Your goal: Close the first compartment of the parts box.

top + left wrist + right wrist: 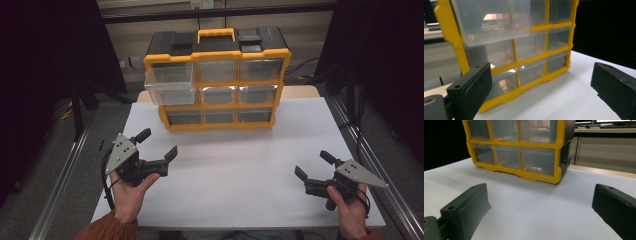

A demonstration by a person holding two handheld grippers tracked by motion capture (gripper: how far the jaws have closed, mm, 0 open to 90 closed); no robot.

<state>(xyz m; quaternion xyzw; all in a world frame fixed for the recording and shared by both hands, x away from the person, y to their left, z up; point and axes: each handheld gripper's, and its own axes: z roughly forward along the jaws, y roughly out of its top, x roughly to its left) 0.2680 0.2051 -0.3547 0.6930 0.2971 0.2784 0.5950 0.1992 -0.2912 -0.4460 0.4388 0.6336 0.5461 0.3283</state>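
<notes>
High view: the yellow box (217, 80) with 9 clear drawers stands at the far side of the white table (240, 170). 1 drawer (170, 85), top left, sticks out; the other 8 look pushed in. The left gripper (156, 145) and right gripper (312, 165) hang near the front edge, jaws wide, holding nothing. I think that drawer still needs closing or filling.

No legible text, label or number on drawer cabinet (217, 80).
</notes>
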